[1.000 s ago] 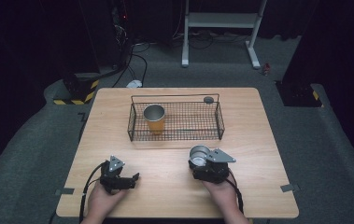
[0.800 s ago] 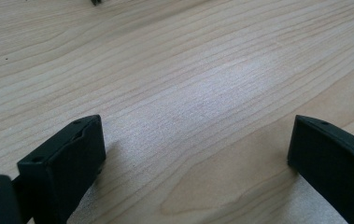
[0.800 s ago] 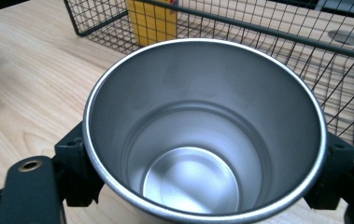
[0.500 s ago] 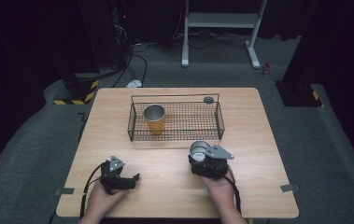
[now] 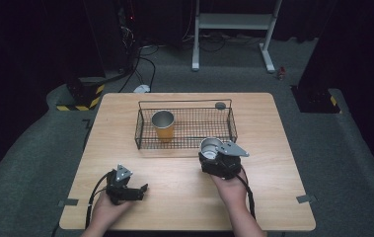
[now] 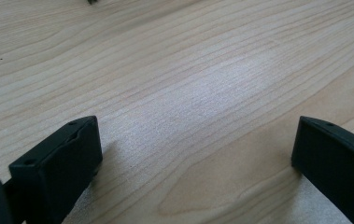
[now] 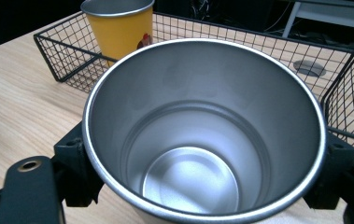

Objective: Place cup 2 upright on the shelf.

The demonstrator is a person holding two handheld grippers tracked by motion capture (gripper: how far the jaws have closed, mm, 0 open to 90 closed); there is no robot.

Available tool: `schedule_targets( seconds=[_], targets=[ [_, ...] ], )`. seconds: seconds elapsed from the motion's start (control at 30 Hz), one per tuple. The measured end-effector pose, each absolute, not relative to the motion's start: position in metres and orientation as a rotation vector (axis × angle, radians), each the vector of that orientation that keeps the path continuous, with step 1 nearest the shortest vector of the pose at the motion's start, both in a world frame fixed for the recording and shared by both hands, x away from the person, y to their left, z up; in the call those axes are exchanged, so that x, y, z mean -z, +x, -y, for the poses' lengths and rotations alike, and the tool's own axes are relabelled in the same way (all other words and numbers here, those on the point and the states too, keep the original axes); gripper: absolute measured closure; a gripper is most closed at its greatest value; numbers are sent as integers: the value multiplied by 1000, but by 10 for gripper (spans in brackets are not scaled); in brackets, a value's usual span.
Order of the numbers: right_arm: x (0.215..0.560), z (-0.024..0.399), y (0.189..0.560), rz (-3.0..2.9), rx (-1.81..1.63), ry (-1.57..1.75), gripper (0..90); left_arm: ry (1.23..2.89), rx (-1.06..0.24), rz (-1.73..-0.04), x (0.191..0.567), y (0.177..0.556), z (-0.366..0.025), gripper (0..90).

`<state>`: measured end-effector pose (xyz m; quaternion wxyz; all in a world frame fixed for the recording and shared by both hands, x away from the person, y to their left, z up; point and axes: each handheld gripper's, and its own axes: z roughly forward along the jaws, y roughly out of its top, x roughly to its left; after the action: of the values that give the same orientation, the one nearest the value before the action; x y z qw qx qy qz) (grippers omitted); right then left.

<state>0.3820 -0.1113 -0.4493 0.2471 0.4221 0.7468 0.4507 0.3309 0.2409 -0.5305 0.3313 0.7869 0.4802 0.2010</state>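
In front of the wire basket point(image 5: 184, 126), on the table point(image 5: 125, 113), the right gripper point(image 5: 213, 157) clenched a steel cup point(image 5: 210, 146) between its 2 jaws and had carried it closer to the basket's near wall over the last second; judged next step: lifting it in beside the 1 yellow cup point(image 5: 163, 124) standing inside. Farther from the basket, the left gripper point(image 5: 139, 189) had just been opening, nothing between its jaws.

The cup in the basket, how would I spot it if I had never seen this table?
On the wooden table stands a black wire basket. The yellow cup stands upright at its left end. Its yellow side sets it apart from the silver cup held in the right gripper outside the basket.
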Motion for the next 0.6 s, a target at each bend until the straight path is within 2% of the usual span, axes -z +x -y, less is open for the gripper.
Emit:
schedule_targets(
  seconds=[0.6],
  targets=[
    [429,102,400,-2011,-1249,1123,184,2056,-524,-1257,531,331,-241,19]
  ],
)
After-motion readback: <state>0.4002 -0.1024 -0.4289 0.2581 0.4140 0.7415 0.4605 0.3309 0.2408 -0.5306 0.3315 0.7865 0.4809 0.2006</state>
